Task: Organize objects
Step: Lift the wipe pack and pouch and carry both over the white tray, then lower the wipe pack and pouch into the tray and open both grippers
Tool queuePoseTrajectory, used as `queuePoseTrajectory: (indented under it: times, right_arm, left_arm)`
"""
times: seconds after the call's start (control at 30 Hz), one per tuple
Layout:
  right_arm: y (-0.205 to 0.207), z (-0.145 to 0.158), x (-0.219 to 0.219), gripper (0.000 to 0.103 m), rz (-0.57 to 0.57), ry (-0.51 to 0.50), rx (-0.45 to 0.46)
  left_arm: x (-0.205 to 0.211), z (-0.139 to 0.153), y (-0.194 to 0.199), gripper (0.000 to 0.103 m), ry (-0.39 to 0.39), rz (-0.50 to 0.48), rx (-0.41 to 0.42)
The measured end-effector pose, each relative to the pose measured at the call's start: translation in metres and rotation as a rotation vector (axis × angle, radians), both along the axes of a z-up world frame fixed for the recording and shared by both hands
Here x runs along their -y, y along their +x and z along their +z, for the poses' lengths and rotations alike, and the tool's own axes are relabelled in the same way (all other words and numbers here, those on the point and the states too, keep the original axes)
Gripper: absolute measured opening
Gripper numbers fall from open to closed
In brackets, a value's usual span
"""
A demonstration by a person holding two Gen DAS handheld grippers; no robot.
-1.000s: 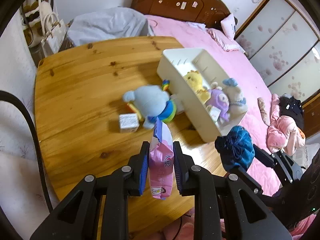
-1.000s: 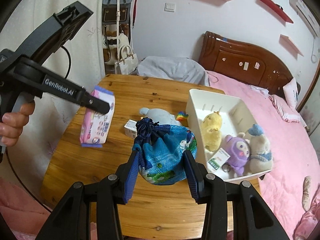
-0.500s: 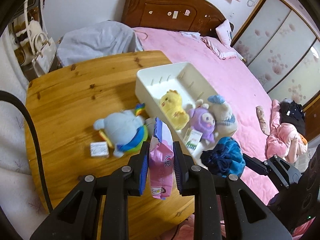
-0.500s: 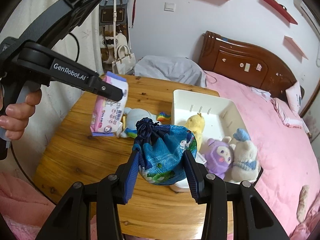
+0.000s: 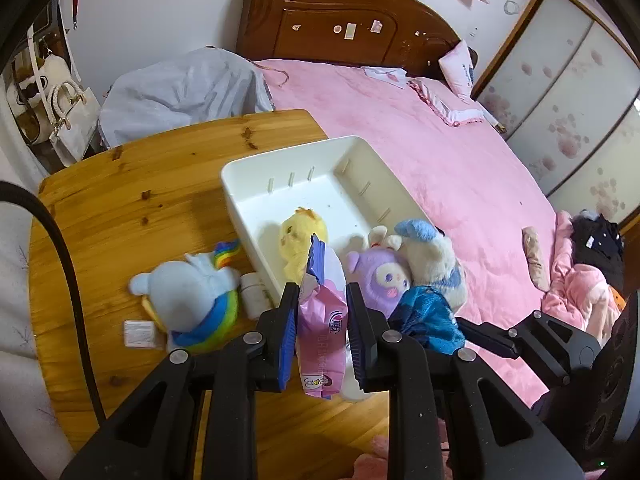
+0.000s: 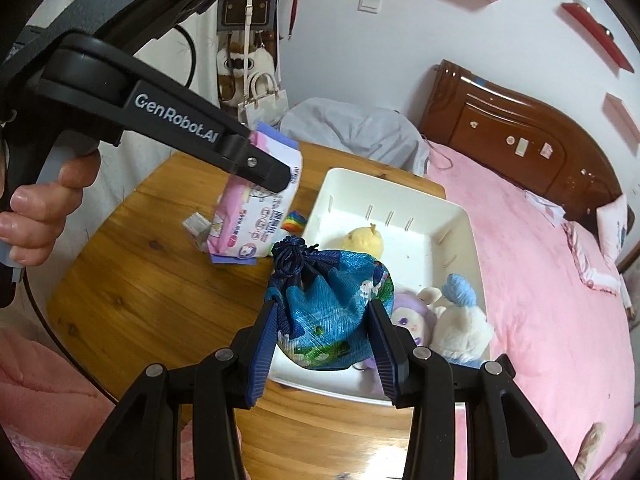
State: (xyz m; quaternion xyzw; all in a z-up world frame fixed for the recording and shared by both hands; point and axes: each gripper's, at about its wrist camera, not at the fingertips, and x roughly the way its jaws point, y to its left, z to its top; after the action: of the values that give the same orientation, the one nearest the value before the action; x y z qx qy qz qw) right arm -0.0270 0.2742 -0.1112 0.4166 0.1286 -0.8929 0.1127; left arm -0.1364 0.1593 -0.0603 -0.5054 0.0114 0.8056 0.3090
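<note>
my left gripper [image 5: 322,320] clamped the pink wipes pack [image 5: 322,334]; my right gripper [image 6: 326,334] clamped the blue drawstring pouch [image 6: 330,300] above the white bin [image 6: 460,216].

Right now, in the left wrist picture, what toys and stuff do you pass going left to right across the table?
Small white box → light blue rainbow plush → yellow chick → purple bunny → white plush with blue ears.

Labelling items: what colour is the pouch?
Blue pouch, green and white print; right wrist view.
</note>
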Motion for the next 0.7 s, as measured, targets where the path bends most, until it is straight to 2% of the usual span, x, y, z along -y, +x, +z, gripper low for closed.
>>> queuePoseTrajectory:
  times: [0.3,0.57,0.6,0.63,0.7]
  right_arm:
    - [-0.017,-0.015,-0.040,0.046,0.031,0.000,0.042]
    - [-0.027,-0.020,-0.063,0.046,0.020,-0.016,0.049]
    - [-0.030,-0.021,-0.065,0.050,0.015,-0.019,0.052]
    - [-0.032,-0.022,-0.068,0.056,0.007,-0.023,0.054]
    - [-0.033,-0.022,-0.071,0.060,-0.002,-0.033,0.054]
  left_arm:
    - [-0.044,-0.009,-0.002,0.026,-0.035,0.016,-0.009]
    - [-0.061,-0.013,-0.006,0.029,-0.077,0.053,-0.005]
    - [-0.062,-0.014,-0.006,0.031,-0.087,0.061,-0.005]
    - [-0.063,-0.014,-0.007,0.037,-0.097,0.066,-0.007]
    - [-0.063,-0.015,-0.007,0.042,-0.120,0.081,-0.018]
